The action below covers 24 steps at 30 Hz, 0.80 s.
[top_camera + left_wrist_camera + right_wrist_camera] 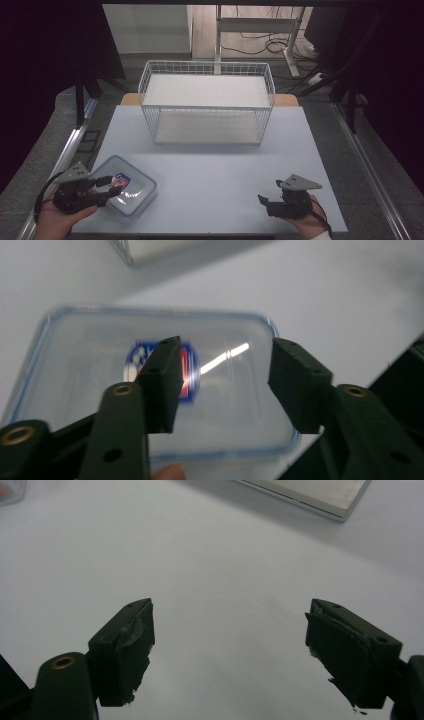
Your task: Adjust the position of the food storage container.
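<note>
A clear plastic container (125,187) with a blue-edged lid lies flat at the near left corner of the pale bench (225,165), turned a little askew to the bench's edge. A red, white and blue label (120,180) sits on the lid, toward its left part.

The left tool (111,186) is held low at the container's left side and reaches in over the lid, its tips above the label. In the left gripper view the two black jaws stand apart, partway between wide and closed, with the lid (150,385) spread beneath and beyond them (one jaw covers part of the label (162,367), the other lies over the lid's far right part). Nothing is pinched between them; whether the tips touch the lid I cannot tell, as that view is blurred.

The right tool (267,201) rests in a hand at the near right of the bench, well apart from the container, its jaws spread over bare bench.

A white wire basket (206,102) stands at the far middle of the bench, beyond both tools
</note>
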Tool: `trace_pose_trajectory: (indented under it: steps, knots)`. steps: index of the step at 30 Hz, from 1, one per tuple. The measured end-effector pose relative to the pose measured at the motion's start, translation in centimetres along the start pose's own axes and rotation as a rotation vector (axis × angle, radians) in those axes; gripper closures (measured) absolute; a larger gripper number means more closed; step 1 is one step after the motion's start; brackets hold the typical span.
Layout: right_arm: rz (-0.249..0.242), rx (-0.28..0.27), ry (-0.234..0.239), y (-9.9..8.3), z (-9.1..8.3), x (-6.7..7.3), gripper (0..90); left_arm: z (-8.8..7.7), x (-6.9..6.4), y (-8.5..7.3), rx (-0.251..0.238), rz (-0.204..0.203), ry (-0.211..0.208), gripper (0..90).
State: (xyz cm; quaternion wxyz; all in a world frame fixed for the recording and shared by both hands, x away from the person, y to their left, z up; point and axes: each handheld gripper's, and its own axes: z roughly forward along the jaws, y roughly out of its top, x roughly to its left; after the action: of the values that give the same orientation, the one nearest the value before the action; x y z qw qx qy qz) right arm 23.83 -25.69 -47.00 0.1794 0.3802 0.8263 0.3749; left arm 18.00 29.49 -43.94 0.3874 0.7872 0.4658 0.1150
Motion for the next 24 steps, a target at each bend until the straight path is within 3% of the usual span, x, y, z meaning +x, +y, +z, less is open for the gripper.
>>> trace_pose_trajectory:
  steps: [6,7,13,17,24]
  knots:
    - [-0.001,0.000,0.006,0.1,0.0,0.2,19.7,-1.2,0.4,-2.0,0.036,-0.034,-0.013,66.5]
    - [-0.003,0.005,0.004,0.0,0.1,0.2,19.7,-1.3,0.5,-2.6,0.064,-0.044,-0.025,69.4]
    - [-0.014,0.001,0.009,0.1,0.1,0.4,19.7,0.2,0.3,-4.8,0.160,-0.058,-0.050,84.4]
    - [-0.013,0.006,0.009,0.1,0.2,0.4,19.7,1.3,0.2,-5.6,0.191,-0.071,-0.080,89.4]
    - [-0.020,0.012,0.011,0.0,0.3,0.5,19.7,2.7,-0.4,-5.4,0.229,-0.038,-0.062,89.6]
